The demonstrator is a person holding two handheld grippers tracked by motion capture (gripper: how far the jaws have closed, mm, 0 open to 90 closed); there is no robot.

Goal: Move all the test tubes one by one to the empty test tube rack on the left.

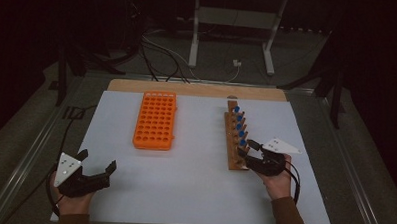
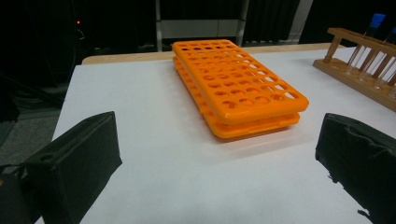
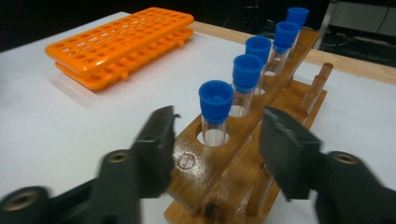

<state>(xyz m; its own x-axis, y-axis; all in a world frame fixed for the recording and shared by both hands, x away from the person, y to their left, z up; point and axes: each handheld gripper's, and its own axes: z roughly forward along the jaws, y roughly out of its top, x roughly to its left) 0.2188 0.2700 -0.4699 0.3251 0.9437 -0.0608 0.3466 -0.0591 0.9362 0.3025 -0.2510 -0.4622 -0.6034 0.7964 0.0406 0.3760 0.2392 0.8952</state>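
Nearest tube [image 3: 215, 116], lower middle — light, slick, breakable glass; grip below the cap. Right tool [image 3: 217, 140] open astride it, pads clear.

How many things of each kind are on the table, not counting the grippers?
Blue-capped test tubes: 5
Wooden rack: 1
Orange rack: 1
Total: 7
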